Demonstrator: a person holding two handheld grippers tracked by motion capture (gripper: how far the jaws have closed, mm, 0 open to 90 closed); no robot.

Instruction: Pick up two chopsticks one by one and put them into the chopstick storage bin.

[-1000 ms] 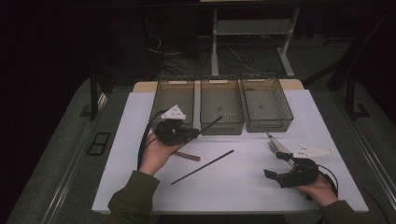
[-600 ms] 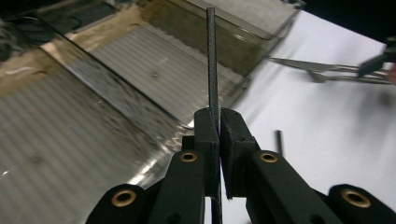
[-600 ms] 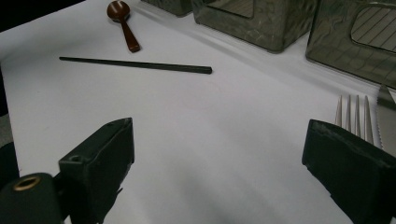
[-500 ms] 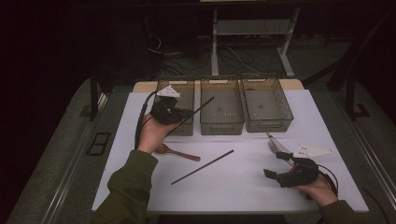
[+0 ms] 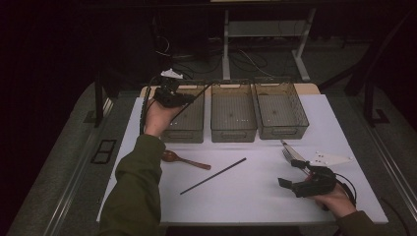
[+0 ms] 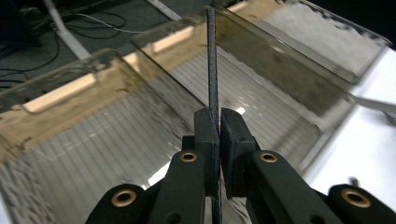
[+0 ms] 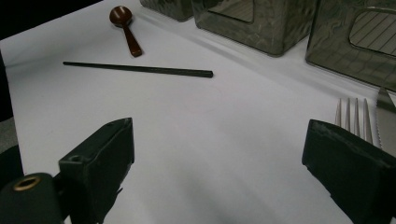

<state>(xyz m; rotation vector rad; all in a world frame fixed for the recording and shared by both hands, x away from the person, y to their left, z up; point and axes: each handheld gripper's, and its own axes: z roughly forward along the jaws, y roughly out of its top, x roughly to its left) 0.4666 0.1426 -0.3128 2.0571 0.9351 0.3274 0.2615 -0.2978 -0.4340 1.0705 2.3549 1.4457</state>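
My left gripper (image 5: 188, 100) is shut on a thin black chopstick (image 5: 200, 94) and holds it above the left one of three clear smoky bins (image 5: 187, 133). In the left gripper view the chopstick (image 6: 211, 60) runs straight up from between the closed jaws of the left gripper (image 6: 218, 122), over the bin's ribbed floor (image 6: 116, 140). My right gripper (image 5: 291, 173) rests low at the table's front right, open with nothing between its jaws, as the right gripper view (image 7: 219, 154) also shows. A second chopstick (image 5: 213, 176) (image 7: 140, 69) lies on the white table.
A wooden spoon (image 5: 184, 160) (image 7: 126, 28) lies left of the loose chopstick. A fork (image 7: 355, 119) and a knife (image 7: 385, 109) lie just beyond the right gripper. The middle bin (image 5: 233, 132) and right bin (image 5: 282, 130) stand in a row on the white table (image 5: 246, 201).
My left hand has carried the chopstick away from the person and upward, from just in front of the bins to above the left bin. The right hand has stayed where it was.
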